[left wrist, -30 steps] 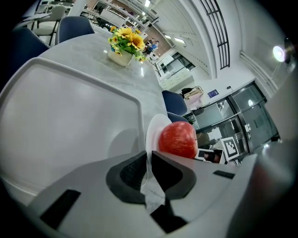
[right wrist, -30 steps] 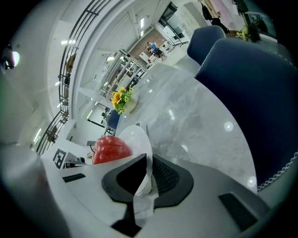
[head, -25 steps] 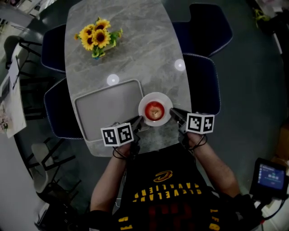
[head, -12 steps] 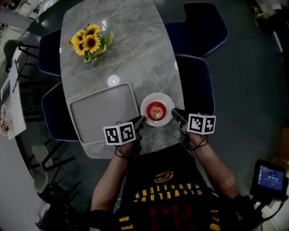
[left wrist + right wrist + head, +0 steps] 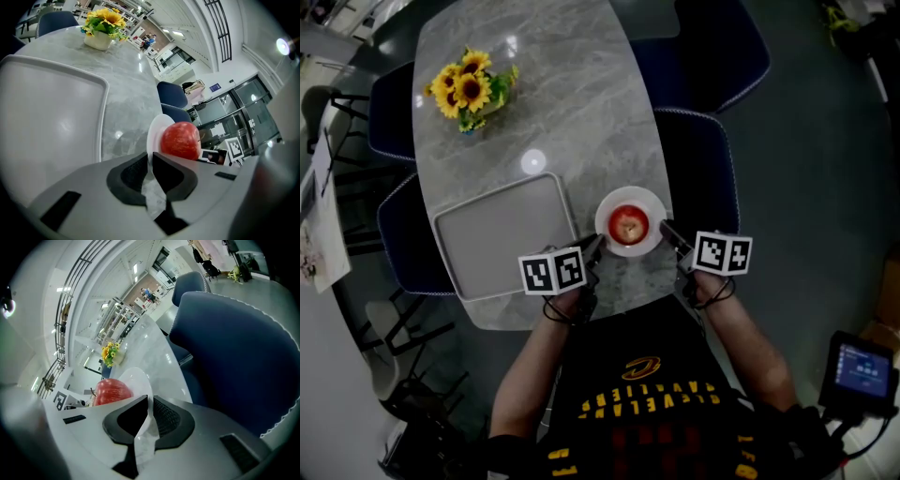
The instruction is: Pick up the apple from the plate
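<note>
Plate (image 5: 628,194) rims are clamped by left gripper (image 5: 596,246) and right gripper (image 5: 665,227), likely steadying untouched apple (image 5: 629,225) near table (image 5: 581,112) near edge.

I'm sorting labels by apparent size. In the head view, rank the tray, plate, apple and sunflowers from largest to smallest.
1. tray, clearly the largest.
2. sunflowers and plate: close in size. The flowers stand taller, nearer the camera, so I won't rank these two.
3. apple, the smallest.

One apple (image 5: 629,225) sits on one plate (image 5: 651,199), between the left gripper (image 5: 596,246) and the right gripper (image 5: 664,227). Around them are one tray (image 5: 497,234), one sunflower pot (image 5: 467,89) and four chairs (image 5: 698,169).
</note>
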